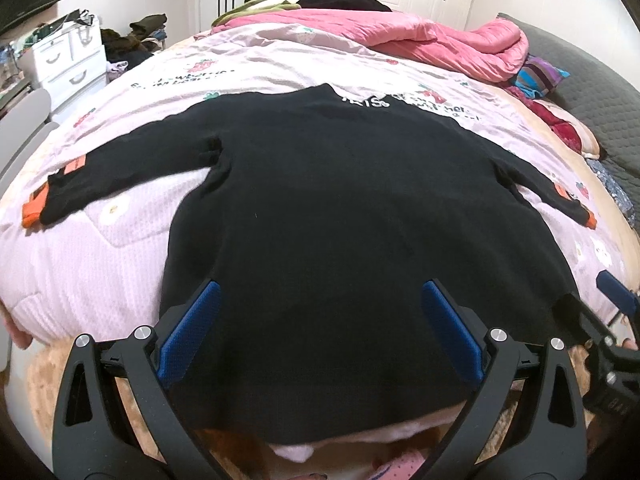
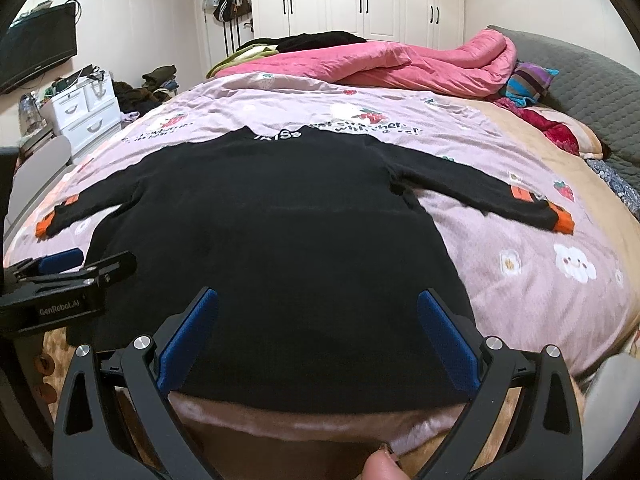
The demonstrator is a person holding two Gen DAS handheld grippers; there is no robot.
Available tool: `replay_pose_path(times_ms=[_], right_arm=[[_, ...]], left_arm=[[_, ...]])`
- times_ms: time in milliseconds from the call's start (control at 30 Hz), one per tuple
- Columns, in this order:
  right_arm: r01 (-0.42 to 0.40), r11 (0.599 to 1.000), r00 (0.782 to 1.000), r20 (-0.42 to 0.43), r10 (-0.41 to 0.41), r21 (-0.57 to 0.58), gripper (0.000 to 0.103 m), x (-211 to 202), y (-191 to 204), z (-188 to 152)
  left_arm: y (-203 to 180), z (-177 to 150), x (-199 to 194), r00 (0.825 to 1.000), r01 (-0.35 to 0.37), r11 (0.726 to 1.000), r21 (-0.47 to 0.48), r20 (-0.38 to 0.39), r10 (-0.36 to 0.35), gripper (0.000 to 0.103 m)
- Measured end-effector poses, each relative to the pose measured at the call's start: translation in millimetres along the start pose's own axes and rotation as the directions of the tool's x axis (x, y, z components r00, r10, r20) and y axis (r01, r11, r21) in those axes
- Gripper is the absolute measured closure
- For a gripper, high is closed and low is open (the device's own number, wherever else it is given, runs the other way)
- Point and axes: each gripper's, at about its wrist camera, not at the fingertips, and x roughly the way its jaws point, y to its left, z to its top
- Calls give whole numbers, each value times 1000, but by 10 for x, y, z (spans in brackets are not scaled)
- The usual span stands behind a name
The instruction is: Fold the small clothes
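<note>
A black long-sleeved sweater (image 1: 320, 200) (image 2: 272, 232) lies flat on the bed, hem toward me, both sleeves spread out sideways, orange cuffs (image 1: 34, 210) (image 2: 562, 220) at the ends. My left gripper (image 1: 318, 294) stands open over the hem's left part, blue pads wide apart, nothing between them. My right gripper (image 2: 318, 300) is open over the hem's right part, likewise holding nothing. Each gripper shows at the edge of the other's view: the right one (image 1: 612, 300), the left one (image 2: 72, 276).
A pink printed quilt (image 2: 520, 264) covers the bed. A rumpled pink duvet (image 2: 400, 64) and other clothes lie at the far side, pillows (image 2: 560, 132) at the right. White drawers (image 2: 88, 116) stand left of the bed, wardrobes behind. A fingertip (image 2: 380, 466) shows at the bottom.
</note>
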Motion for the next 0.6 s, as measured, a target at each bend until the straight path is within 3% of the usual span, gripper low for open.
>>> replay_pose_path(times_ms=[600], right_arm=[[10,995,1000,-19,-8,98,4,499,-353,677]], left_arm=[[-31,656,371,1000,21,1000,2,-3,-21,9]])
